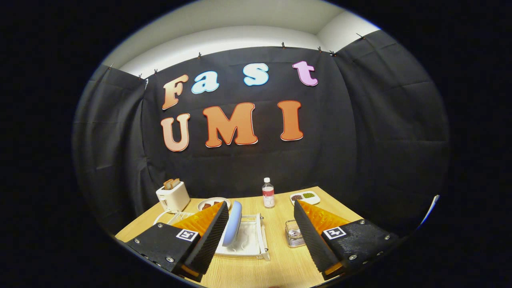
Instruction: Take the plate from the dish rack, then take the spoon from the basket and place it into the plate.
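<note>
A pale blue plate [233, 223] stands on edge in a white dish rack [256, 240] on the wooden table, just inside my left finger [208, 236]. A small clear basket [294, 234] holding metal cutlery sits to the right of the rack, close beside my right finger [314, 236]; I cannot make out the spoon itself. My gripper [262, 236] hovers above the table's near edge, open wide, with nothing between its fingers. The rack and the plate lie ahead of and partly between the fingers.
A white toaster [173, 196] with toast stands at the back left, a plate with food [214, 204] beside it. A water bottle [268, 193] stands at the back centre. A divided white dish [305, 197] sits at the back right.
</note>
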`<state>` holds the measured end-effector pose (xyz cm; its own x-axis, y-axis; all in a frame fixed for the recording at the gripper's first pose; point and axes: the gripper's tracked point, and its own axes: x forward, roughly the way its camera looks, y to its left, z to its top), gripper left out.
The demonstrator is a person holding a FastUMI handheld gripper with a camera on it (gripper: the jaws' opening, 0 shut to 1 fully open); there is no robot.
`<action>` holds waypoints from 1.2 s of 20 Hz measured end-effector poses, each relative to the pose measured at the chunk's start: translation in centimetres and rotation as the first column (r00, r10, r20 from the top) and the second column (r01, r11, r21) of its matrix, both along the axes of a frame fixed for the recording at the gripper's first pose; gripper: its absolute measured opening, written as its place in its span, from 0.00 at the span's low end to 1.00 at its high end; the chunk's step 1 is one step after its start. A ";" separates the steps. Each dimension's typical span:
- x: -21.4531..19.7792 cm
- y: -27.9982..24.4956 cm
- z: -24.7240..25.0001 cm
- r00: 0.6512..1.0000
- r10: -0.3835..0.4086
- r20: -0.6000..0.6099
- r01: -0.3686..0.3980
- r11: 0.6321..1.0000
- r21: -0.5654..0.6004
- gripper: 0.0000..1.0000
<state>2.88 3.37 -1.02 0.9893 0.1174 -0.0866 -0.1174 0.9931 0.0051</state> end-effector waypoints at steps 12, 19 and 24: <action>0.1 0.7 -1.1 1.000 0.009 -0.026 -0.009 1.000 -0.008 0.97; 1.5 2.3 -3.2 0.996 0.012 -0.090 -0.014 1.000 -0.019 0.97; 4.6 5.7 -7.3 0.973 0.033 -0.228 -0.043 0.998 -0.043 0.98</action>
